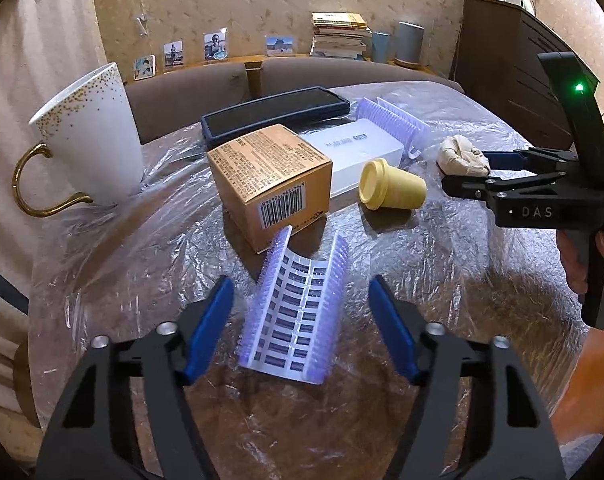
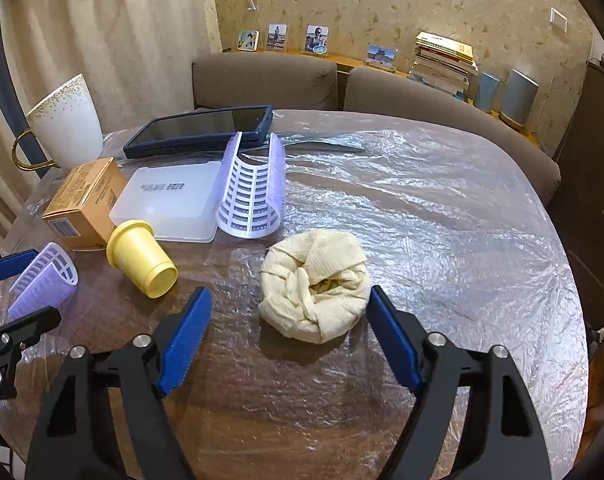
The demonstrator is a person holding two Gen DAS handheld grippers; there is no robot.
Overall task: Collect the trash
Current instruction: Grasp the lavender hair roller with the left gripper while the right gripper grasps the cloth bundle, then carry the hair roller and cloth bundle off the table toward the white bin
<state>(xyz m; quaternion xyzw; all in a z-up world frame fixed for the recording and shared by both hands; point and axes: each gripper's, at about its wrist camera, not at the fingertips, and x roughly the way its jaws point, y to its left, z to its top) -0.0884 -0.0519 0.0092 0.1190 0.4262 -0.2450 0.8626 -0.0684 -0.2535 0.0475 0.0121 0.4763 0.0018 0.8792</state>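
Observation:
A curved lilac plastic comb piece lies on the film-covered table between the blue pads of my left gripper, which stands open with a gap on each side. The right wrist view shows the same piece at far left inside that gripper. A crumpled cream wad sits between the fingers of my right gripper. The right pad is close against it and the left pad stands well apart, so this gripper is open. From the left wrist view, the right gripper straddles the wad.
A toppled yellow cup, brown carton, white plastic box, second comb piece, dark tablet and gold-handled white mug crowd the table's left. Wrinkled film covers the table. Sofa behind.

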